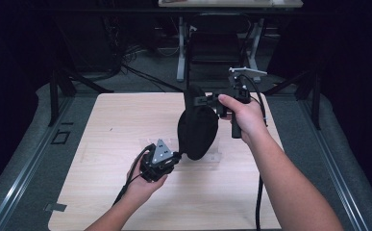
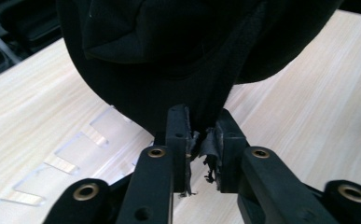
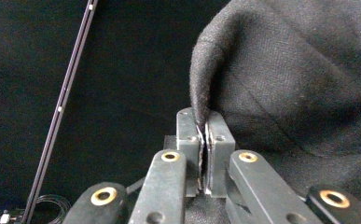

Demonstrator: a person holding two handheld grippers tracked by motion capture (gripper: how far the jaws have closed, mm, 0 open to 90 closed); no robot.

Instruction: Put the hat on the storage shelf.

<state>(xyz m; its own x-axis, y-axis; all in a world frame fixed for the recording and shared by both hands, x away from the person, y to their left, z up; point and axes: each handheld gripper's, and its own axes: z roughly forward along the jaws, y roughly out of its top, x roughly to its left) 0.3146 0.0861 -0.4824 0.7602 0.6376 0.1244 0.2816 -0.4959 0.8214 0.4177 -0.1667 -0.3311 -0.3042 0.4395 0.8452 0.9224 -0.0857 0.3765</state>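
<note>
Black woven cloth (image 1: pixel 197 127), one piece, hangs in a rounded, pouch-like shape (possibly a cap or bag; cannot tell which) above the middle of the table, held between two grippers.

Count: one cloth, two grippers, one pale wood-grain table (image 1: pixel 111 130), one clear plastic strip (image 2: pixel 71 154) with notched tabs lying flat on the tabletop below the cloth.

Right gripper (image 1: pixel 204 100): raised off the table, jaws pinched tight on an upper folded edge of the cloth. In the right gripper view the fold stands up straight from between the pads.

Left gripper (image 1: pixel 178 156): low, near the table surface, jaws clamped on the cloth's bottom edge. In the left gripper view frayed grey padding shows between the jaws beside the fabric.

Each gripper is carried in one of the person's hands; black cables trail back from both.

No brand, label or readable writing on the cloth, the grippers or the table.

Beyond the table: dark floor, desk legs, loose cables.
</note>
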